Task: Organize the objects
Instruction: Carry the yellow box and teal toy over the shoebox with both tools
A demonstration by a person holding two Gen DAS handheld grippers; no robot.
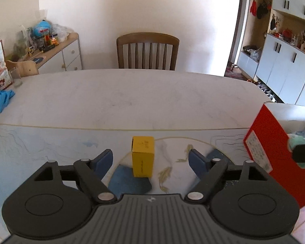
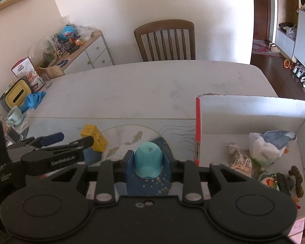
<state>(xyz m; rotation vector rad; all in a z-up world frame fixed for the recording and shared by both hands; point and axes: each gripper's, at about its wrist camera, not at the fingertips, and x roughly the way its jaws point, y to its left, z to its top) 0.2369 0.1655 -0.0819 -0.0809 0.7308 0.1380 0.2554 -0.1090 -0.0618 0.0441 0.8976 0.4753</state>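
The right tool grips the teal cap — carry it right, over the red-edged box, before loosening. The left tool stands wide, the yellow carton untouched between its fingers — close squarely on its sides.

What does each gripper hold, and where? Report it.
Right gripper clamps a teal cup-shaped object by its sides. Left gripper holds nothing; the yellow box stands free between its fingers.

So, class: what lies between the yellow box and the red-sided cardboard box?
Only bare printed mat with fish drawings lies between the yellow box and the cardboard box, as the right wrist view shows.
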